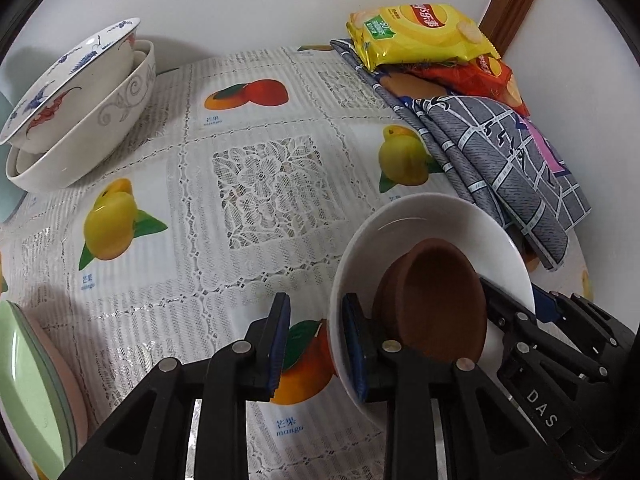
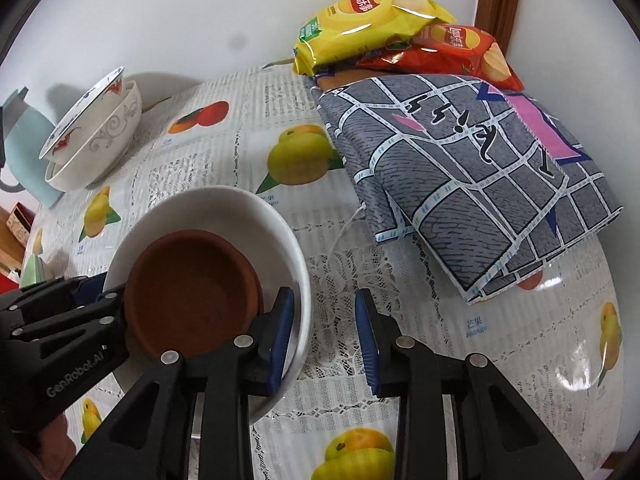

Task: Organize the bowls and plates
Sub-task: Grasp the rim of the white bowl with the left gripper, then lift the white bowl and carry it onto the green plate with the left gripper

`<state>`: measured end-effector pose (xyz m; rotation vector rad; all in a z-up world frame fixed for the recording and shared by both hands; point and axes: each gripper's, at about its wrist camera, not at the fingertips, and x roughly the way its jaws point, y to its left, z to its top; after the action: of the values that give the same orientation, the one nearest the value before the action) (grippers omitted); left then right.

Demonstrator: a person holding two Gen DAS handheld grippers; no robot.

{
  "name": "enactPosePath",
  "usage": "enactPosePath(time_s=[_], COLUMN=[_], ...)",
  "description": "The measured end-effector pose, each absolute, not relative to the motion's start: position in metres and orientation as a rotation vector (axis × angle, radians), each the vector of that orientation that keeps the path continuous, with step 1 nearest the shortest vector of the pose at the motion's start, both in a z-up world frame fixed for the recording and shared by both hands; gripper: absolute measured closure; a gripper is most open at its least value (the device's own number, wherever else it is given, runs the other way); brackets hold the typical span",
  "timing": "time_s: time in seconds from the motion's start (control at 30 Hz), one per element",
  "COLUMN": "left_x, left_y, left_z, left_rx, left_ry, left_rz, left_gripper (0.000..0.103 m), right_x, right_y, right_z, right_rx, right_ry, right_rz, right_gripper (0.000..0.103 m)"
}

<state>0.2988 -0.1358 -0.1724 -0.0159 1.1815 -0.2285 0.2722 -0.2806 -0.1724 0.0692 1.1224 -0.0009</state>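
Note:
A white bowl (image 1: 436,224) (image 2: 224,208) sits on the fruit-print tablecloth with a small brown clay dish (image 1: 440,300) (image 2: 188,288) tilted inside it. My left gripper (image 1: 316,344) is open, its jaws straddling the bowl's left rim, right finger inside. My right gripper (image 2: 324,340) is open, its jaws straddling the bowl's right rim, left finger inside. Two stacked patterned bowls (image 1: 76,108) (image 2: 96,136) stand at the far left. Green and pink plates (image 1: 36,392) lie stacked at the near left.
A folded grey checked cloth (image 1: 504,160) (image 2: 472,184) lies at the right, with yellow and red chip bags (image 1: 424,36) (image 2: 372,20) behind it by the wall. A pale teal kettle (image 2: 24,148) stands at the far left.

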Motion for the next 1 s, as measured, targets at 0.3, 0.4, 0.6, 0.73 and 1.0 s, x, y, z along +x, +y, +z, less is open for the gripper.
enactPosePath(time_s=[0.3, 0.4, 0.6, 0.73, 1.0], left_x=[0.295, 0.291, 0.282, 0.275, 0.260], left_y=[-0.137, -0.137, -0.130, -0.122, -0.096], left_z=[-0.170, -0.169, -0.162, -0.146, -0.115], left_rx=[-0.046, -0.037, -0.051, -0.052, -0.068], left_ry=[1.142, 1.139, 1.132, 1.103, 1.059], left_rz=[-0.267, -0.268, -0.267, -0.258, -0.232], left_gripper=[0.094, 0.094, 0.094, 0.094, 0.094], right_x=[0.266, 0.263, 0.255, 0.250, 0.241], right_y=[-0.274, -0.271, -0.269, -0.262, -0.240], right_z=[-0.171, -0.168, -0.159, -0.147, -0.114], right_rx=[0.099, 0.098, 0.135, 0.129, 0.122], right_ry=[1.084, 1.079, 1.068, 1.046, 0.994], right_rz=[0.031, 0.025, 0.031, 0.044, 0.076], right_gripper=[0.092, 0.092, 0.092, 0.092, 0.092])
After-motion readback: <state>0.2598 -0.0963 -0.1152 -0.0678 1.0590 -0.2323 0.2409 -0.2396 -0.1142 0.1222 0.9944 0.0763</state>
